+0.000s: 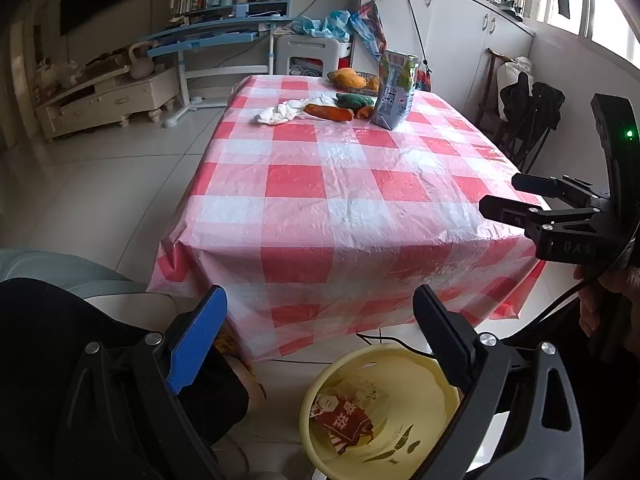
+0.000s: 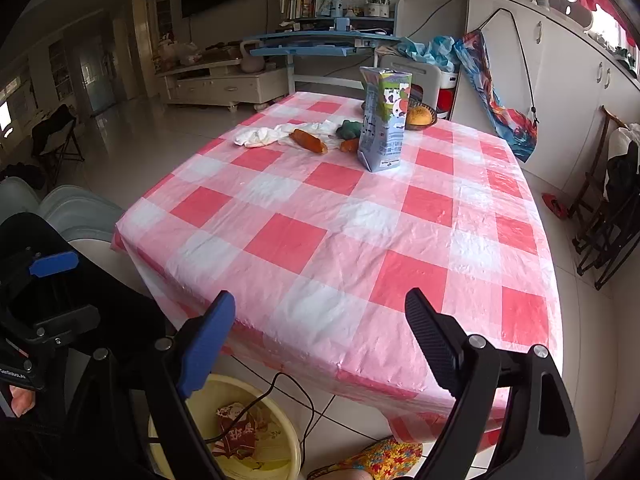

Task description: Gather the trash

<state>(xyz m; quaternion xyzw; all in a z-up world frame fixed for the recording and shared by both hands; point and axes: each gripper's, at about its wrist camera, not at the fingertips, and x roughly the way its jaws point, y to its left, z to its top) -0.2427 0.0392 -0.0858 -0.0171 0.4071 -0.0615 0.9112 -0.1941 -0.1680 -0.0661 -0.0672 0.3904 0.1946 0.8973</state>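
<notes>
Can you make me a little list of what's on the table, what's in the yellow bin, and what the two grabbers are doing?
table: milk carton, crumpled tissue, carrot toys, green toy, fruit bowl
yellow bin: on floor, red wrapper inside
left gripper: open, empty, above bin
right gripper: open, empty

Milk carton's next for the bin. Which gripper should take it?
Probably the right gripper: open, empty, already over the table's near edge, with the milk carton almost straight ahead. The left gripper hangs off the edge above the yellow bin.
</notes>
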